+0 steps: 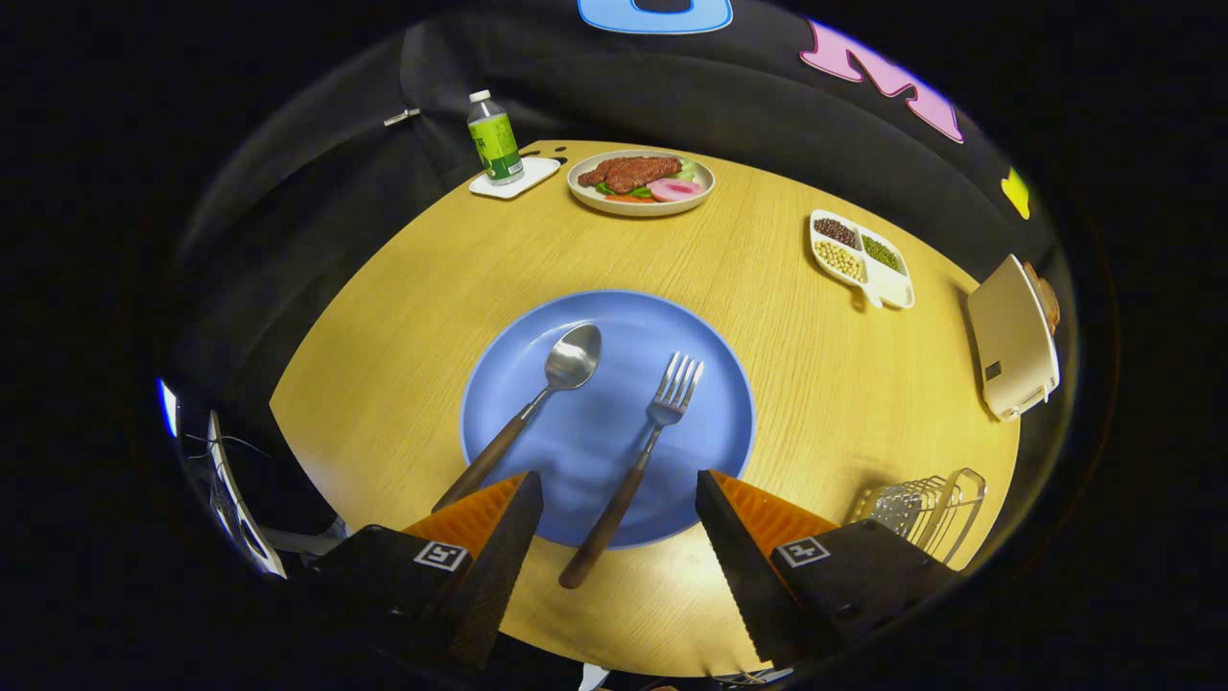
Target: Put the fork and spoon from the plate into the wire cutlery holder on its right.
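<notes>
Two pieces on the blue plate (710, 422) at frame centre: spoon (537, 403) left, fork (643, 451) right. Claw (619, 518) spread wide, empty, fork handle between its tips. Probably stiff, light, slippery; best gripped mid-handle. Wire cutlery holder (926, 509) lower right, partly cut off behind the claw.

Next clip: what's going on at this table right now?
A hand-held gripper hangs open over the near edge of a blue plate on a wooden table. A spoon and a fork lie untouched on the plate, the fork's handle running between the fingers. The wire cutlery holder stands to the right of the plate with nothing visibly in it, so neither piece has been moved yet.
</notes>
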A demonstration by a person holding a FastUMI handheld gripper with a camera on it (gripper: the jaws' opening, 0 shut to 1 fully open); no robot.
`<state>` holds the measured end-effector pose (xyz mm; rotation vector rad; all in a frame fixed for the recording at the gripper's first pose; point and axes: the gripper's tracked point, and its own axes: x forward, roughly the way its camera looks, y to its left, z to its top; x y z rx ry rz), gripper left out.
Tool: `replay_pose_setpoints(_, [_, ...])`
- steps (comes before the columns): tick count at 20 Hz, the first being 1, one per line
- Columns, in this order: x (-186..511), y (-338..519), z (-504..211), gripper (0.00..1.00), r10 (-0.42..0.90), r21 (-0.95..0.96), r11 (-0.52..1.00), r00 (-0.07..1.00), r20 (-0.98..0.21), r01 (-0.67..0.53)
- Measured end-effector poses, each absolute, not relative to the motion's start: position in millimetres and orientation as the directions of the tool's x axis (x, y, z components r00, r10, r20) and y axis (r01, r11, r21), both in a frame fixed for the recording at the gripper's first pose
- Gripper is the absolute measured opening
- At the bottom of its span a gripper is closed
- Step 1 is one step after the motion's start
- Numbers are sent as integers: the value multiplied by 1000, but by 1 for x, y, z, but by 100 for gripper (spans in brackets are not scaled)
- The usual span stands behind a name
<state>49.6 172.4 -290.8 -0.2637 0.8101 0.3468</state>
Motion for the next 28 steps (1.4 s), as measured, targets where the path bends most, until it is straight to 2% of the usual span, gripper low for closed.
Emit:
replay_pose_setpoints(4, [58, 172, -313, 98, 170, -97, 917, 599, -783, -386])
replay_pose_setpoints(6, [60, 172, -322, 89, 157, -88, 924, 578, -801, -373])
replay_pose_setpoints(7, [60, 173, -326, 75, 156, -78, 928, 568, -808, -365])
replay_pose_setpoints(8, [62, 172, -328, 66, 149, -76, 932, 565, -812, -355])
replay_pose_setpoints(9, [63, 170, -327, 47, 140, -78, 935, 562, -815, -345])
replay_pose_setpoints(11, [63, 170, -325, 31, 159, -43, 943, 560, -813, -331])
replay_pose_setpoints(12, [64, 167, -328, 30, 157, -34, 948, 556, -817, -318])
replay_pose_setpoints(14, [65, 168, -325, 17, 190, 20, 953, 542, -819, -304])
replay_pose_setpoints(16, [64, 175, -320, 13, 269, 113, 945, 537, -800, -305])
replay_pose_setpoints(18, [59, 169, -316, 10, 293, 160, 945, 519, -803, -287])
replay_pose_setpoints(28, [15, 111, -239, 7, 304, 133, 937, 560, -771, -324])
